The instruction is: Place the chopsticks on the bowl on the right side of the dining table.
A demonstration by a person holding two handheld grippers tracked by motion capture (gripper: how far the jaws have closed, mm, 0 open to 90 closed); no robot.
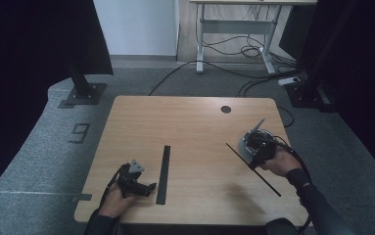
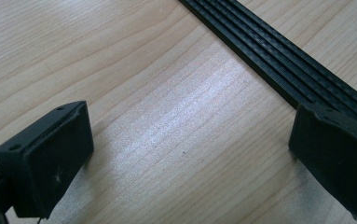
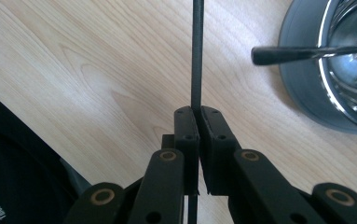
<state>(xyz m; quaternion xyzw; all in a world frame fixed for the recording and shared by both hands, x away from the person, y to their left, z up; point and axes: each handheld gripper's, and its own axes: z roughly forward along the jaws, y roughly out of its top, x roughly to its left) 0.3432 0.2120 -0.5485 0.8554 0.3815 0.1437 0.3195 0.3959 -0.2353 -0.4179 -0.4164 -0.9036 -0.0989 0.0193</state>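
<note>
A long flat black strip with lengthwise ribs [image 1: 163, 174] lies on the wooden table [image 1: 195, 122] left of centre. My left gripper [image 1: 146, 188] rests just left of it, held in a hand. In the left gripper view this gripper [image 2: 190, 154] is open over bare wood, and the ribbed strip [image 2: 278, 60] runs past its right pad [image 2: 339, 158]. My right gripper [image 1: 256, 157] is lifted at the right, shut on a second thin black strip [image 1: 269, 184] that slants across it. In the right gripper view the pads [image 3: 198, 114] pinch that strip [image 3: 196, 51] edge-on.
A shiny round metal dish on a dark base [image 1: 249, 139] stands just behind the right gripper, with a thin handle [image 1: 259, 124] sticking up from it; it shows close by in the right gripper view [image 3: 306, 79]. A cable hole [image 1: 225, 109] sits near the table's far edge.
</note>
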